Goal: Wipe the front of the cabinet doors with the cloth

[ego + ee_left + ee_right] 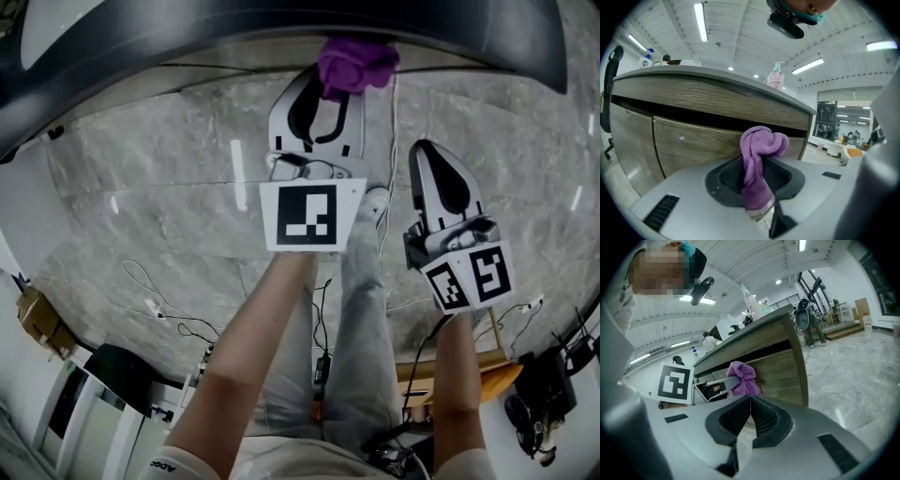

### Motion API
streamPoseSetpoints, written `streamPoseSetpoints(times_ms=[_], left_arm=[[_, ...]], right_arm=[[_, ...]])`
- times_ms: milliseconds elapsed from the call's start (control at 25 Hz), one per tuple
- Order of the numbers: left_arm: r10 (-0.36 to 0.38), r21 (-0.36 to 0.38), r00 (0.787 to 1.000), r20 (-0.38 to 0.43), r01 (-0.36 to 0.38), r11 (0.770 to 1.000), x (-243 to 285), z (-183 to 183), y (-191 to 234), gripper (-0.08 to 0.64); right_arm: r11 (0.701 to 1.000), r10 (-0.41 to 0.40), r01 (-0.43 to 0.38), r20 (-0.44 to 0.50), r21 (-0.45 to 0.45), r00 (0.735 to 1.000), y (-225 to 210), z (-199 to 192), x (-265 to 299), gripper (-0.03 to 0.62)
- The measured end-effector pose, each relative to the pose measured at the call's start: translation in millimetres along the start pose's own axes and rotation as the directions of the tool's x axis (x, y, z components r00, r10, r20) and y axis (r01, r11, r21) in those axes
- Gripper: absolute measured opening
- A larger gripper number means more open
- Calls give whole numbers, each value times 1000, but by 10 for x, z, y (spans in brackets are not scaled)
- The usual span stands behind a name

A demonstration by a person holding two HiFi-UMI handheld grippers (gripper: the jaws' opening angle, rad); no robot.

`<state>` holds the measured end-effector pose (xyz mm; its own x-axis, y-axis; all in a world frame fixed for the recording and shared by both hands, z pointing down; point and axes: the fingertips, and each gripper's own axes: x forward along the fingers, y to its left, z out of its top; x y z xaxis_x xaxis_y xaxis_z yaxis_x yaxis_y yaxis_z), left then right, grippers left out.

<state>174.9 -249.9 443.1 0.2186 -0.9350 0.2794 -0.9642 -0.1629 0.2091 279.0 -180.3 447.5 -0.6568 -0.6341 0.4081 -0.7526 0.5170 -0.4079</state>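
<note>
**One cloth, two grippers, at the cabinet front**

Your left gripper (323,94) is clamped on the single purple cloth (761,145). Its jaws are parted only by the thickness of the fabric, and the bunched end stands up past the tips. You hold that cloth up at the cabinet doors (693,145), just under the overhanging countertop (693,75). Whether it presses on the wood cannot be told. The left gripper view shows two door fronts, split by one vertical seam, and two bottles on the countertop, one (776,77) above the cloth and one (646,60) far to the left. Your right gripper (750,416) has its jaws fully together with nothing between them. It hangs beside the left one, apart from the cabinet, over the marble floor (141,187).
</note>
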Motion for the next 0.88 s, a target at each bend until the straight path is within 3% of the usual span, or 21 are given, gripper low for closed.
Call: streamPoseSetpoints(times_ms=[240, 480, 720, 880], left_arm=[[10, 18, 1000, 27, -10, 1000, -307, 104, 887, 101], [100, 12, 994, 37, -100, 995, -585, 154, 1647, 101], [137, 12, 989, 51, -137, 990, -692, 169, 1890, 101], [190, -7, 980, 60, -190, 982, -755, 106, 1877, 101]], right_arm=[[1000, 14, -14, -13, -19, 1000, 507, -38, 357, 28], [1000, 6, -6, -13, -13, 1000, 825, -74, 617, 28], [1000, 25, -25, -5, -9, 1000, 1018, -92, 735, 28], [999, 35, -35, -15, 0, 999, 926, -212, 709, 28]])
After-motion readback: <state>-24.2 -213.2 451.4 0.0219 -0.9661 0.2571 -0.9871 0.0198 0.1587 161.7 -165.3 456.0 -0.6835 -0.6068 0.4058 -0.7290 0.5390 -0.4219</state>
